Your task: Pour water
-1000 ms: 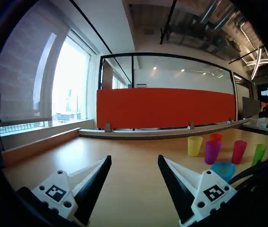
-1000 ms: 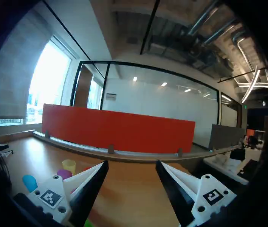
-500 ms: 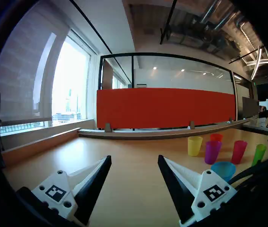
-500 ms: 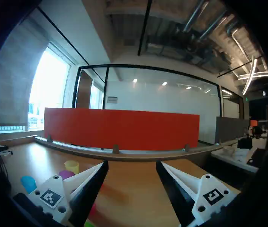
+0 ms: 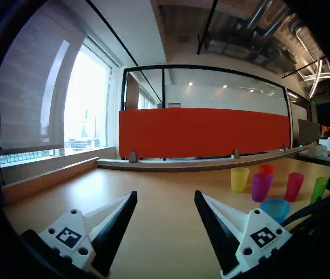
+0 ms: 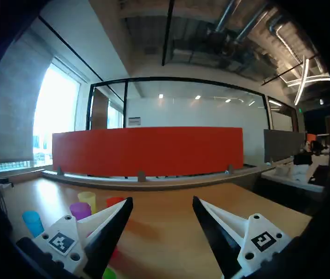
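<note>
Several plastic cups stand on the wooden table at the right of the left gripper view: yellow cup [image 5: 239,179], purple cup [image 5: 261,186], red cup [image 5: 266,168], pink cup [image 5: 294,186], green cup [image 5: 319,189] and a low blue cup [image 5: 275,209]. My left gripper [image 5: 165,200] is open over bare table, well left of them. In the right gripper view the yellow cup [image 6: 87,200], purple cup [image 6: 80,210], red cup [image 6: 113,201] and blue cup [image 6: 33,222] sit low on the left. My right gripper [image 6: 162,207] is open and holds nothing; its left finger [image 6: 106,230] hides part of the cups.
An orange divider panel [image 5: 202,132] runs along the table's far edge [image 5: 197,165]. A bright window [image 5: 85,107] and a sill lie to the left. Another desk [image 6: 295,179] with dark items stands off to the right.
The left gripper has stayed still. The right gripper's view has swung left and levelled out, so the red cup has come into sight and the cups sit nearer its left finger.
</note>
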### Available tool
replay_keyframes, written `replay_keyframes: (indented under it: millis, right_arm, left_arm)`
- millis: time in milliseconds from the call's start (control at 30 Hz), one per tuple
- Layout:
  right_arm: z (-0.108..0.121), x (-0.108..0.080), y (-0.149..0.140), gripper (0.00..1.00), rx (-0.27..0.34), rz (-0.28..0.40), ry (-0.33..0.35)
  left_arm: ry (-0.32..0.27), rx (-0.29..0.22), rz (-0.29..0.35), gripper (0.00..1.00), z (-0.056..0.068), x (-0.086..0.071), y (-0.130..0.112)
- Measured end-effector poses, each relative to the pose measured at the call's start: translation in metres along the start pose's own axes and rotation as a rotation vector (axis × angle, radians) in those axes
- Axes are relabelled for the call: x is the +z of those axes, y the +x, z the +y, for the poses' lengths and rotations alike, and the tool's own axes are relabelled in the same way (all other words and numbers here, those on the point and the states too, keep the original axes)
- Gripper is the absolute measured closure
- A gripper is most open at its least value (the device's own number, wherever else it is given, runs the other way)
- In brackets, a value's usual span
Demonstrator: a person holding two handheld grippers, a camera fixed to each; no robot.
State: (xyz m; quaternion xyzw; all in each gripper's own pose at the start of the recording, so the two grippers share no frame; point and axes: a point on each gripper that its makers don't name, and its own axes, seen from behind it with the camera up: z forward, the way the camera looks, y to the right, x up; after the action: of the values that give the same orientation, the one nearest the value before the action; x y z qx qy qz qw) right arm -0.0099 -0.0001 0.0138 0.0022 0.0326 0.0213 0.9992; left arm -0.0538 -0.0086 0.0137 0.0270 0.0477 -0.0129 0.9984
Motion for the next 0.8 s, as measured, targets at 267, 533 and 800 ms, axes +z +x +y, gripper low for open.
replay_keyframes:
  millis: [267,533,800]
  right_arm:
    - [-0.008,0.001,-0.012,0.01,0.005,0.001,0.024]
    - [-0.008,-0.001,-0.025,0.01,0.015,-0.004,0.023]
    - [-0.009,-0.001,-0.037,0.01,0.008,-0.013,0.028]
  left_arm:
    - [0.000,0.000,0.000,0.09,0.000,0.000,0.000]
    - [0.000,0.000,0.000,0.09,-0.001,0.000,0.000]
    - [0.000,0.000,0.000,0.09,0.000,0.000,-0.001]
